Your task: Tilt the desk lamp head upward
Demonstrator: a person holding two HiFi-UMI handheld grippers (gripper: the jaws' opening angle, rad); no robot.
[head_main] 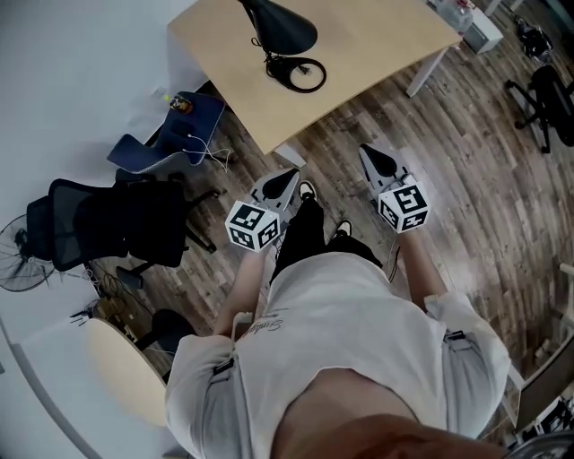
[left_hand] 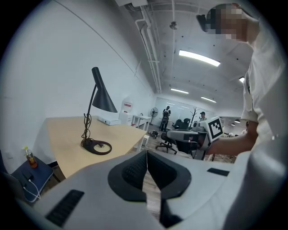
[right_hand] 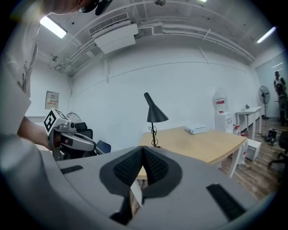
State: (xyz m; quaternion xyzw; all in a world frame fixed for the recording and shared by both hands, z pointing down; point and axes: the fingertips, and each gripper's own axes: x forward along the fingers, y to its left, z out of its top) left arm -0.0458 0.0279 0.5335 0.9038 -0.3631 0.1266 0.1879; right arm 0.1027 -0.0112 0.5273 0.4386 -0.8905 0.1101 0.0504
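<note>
A black desk lamp (head_main: pixel 280 29) with a cone head stands on a light wooden table (head_main: pixel 377 54), its ring base (head_main: pixel 302 73) and coiled cord beside it. The lamp (left_hand: pixel 101 99) stands ahead to the left in the left gripper view, and the lamp (right_hand: pixel 154 115) is straight ahead in the right gripper view. Its head points down. My left gripper (head_main: pixel 285 182) and right gripper (head_main: pixel 377 159) hang over the wooden floor, short of the table's near edge. Both are shut and hold nothing.
A black office chair (head_main: pixel 117 224) and a blue bag (head_main: pixel 179 134) sit left of the table. A white box (head_main: pixel 475 27) lies at the table's far right. Another dark chair (head_main: pixel 549 103) stands at the right edge. A round pale tabletop (head_main: pixel 121 368) is at lower left.
</note>
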